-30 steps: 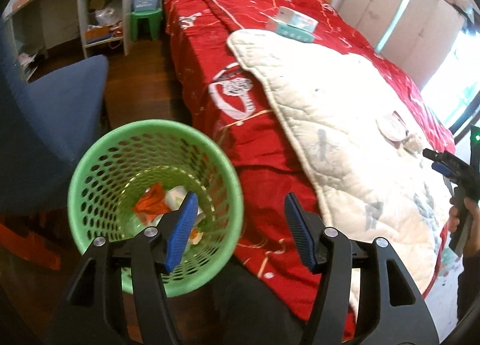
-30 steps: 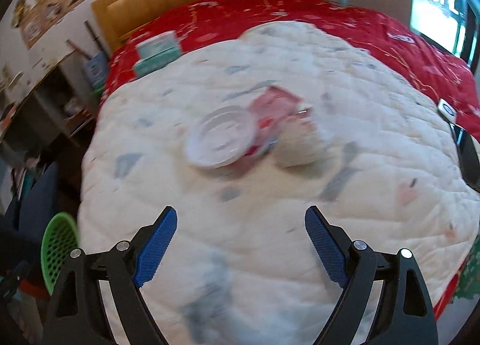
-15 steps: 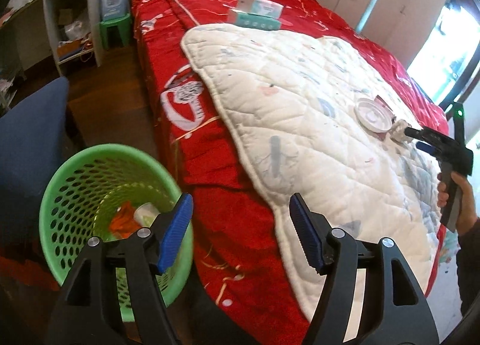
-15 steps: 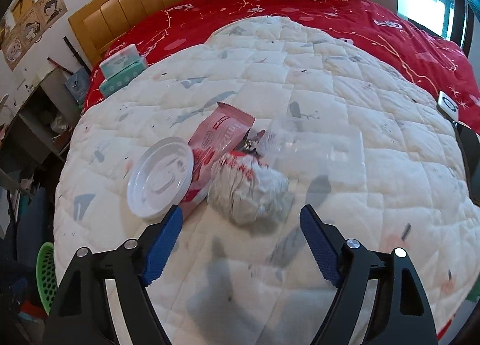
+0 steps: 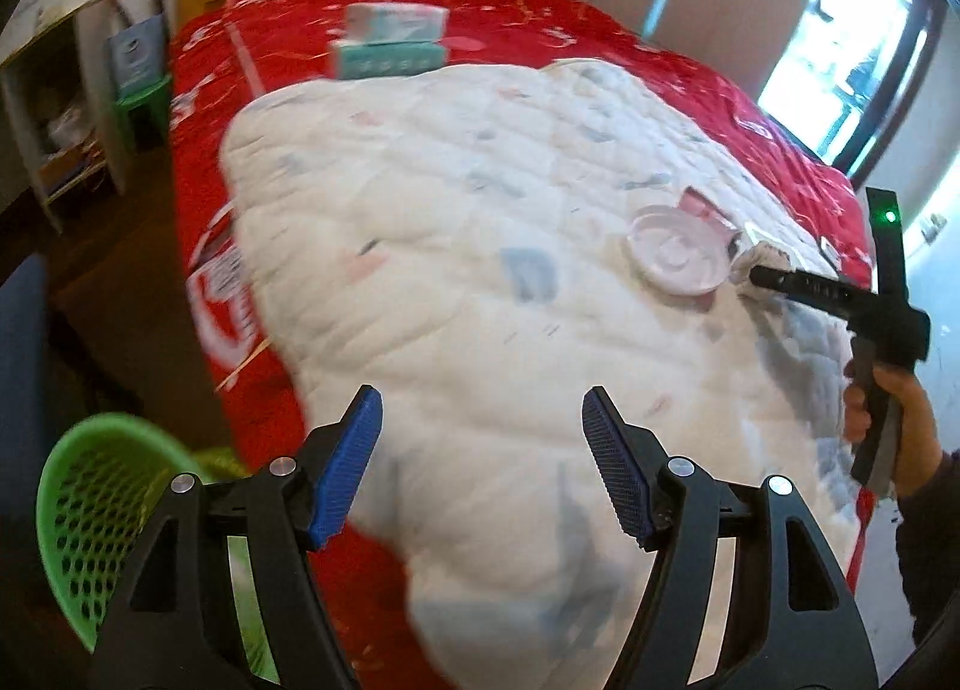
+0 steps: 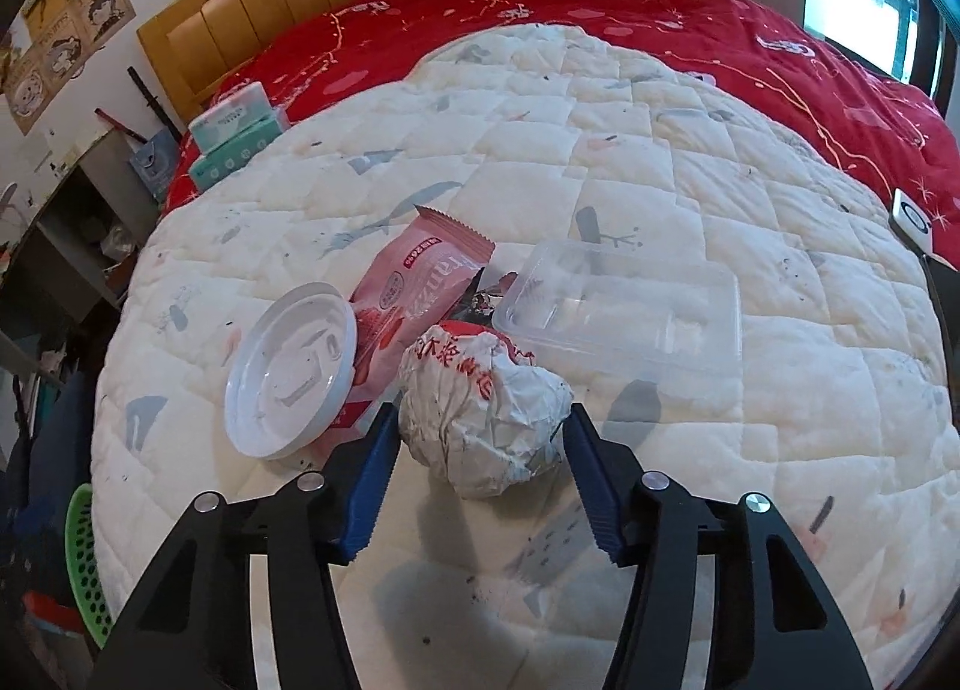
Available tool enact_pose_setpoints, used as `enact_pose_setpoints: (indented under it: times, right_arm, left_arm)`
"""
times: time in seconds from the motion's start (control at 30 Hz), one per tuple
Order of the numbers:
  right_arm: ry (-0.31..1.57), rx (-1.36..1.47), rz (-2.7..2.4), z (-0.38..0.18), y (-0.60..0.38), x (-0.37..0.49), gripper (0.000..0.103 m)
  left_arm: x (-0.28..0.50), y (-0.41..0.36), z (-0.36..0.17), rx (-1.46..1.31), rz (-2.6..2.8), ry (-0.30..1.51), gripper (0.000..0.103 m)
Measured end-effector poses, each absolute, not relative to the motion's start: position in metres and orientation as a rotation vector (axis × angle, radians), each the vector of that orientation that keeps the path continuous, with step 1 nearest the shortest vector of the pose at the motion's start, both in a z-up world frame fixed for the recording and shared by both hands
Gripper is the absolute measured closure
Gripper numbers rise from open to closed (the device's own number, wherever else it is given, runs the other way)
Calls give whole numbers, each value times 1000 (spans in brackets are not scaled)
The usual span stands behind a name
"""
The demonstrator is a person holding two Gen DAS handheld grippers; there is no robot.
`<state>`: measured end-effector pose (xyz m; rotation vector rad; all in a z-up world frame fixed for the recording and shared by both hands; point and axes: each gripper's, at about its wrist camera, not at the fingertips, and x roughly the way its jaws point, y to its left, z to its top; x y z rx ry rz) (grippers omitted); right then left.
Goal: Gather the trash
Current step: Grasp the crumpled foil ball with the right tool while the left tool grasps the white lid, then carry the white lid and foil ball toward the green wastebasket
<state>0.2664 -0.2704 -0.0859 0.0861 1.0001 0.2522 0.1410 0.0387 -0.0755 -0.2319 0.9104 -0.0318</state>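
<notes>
Crumpled paper wads [image 6: 483,426]: one
Pink wrappers [image 6: 420,285]: one
White lids [image 6: 291,369]: one
Clear trays [image 6: 621,309]: one
Tissue packs [image 6: 237,135]: two
Green baskets [image 5: 90,516]: one

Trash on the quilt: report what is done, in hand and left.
Done: nothing these views confirm; the green basket shows only its rim. In hand: right tongs open around the crumpled paper ball, not yet gripping. Left: white lid, pink wrapper, clear tray. Left tongs open, empty.
</notes>
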Motion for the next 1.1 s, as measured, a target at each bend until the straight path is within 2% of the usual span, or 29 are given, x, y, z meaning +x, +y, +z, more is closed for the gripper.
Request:
enact_pose_setpoints:
  times: [0.23, 0.47, 0.6, 0.8, 0.93, 0.97, 1.07, 1.1]
  right_arm:
    - [962, 103, 299, -69, -287, 242, 50]
    - [944, 97, 326, -59, -303, 214, 50]
    - [924, 72, 336, -56, -306, 200, 49]
    - [918, 49, 351, -58, -305, 186, 49]
    - [919, 32, 356, -61, -303, 181, 49]
    - [919, 31, 356, -61, -302, 180, 49]
    - [921, 40, 361, -63, -302, 177, 49]
    - [920, 40, 361, -62, -301, 175, 49]
  left_arm:
    - [195, -3, -74, -195, -121, 899, 37]
    - [249, -34, -92, -200, -191, 952, 53]
    - [275, -45, -107, -202, -202, 984, 56]
    - [298, -51, -126, -241, -219, 1033, 70]
    - [309, -53, -134, -269, -219, 1048, 74]
    - [310, -53, -135, -278, -220, 1047, 76]
    - [311, -56, -135, -279, -233, 1044, 93]
    - [309, -58, -135, -272, -232, 1045, 95]
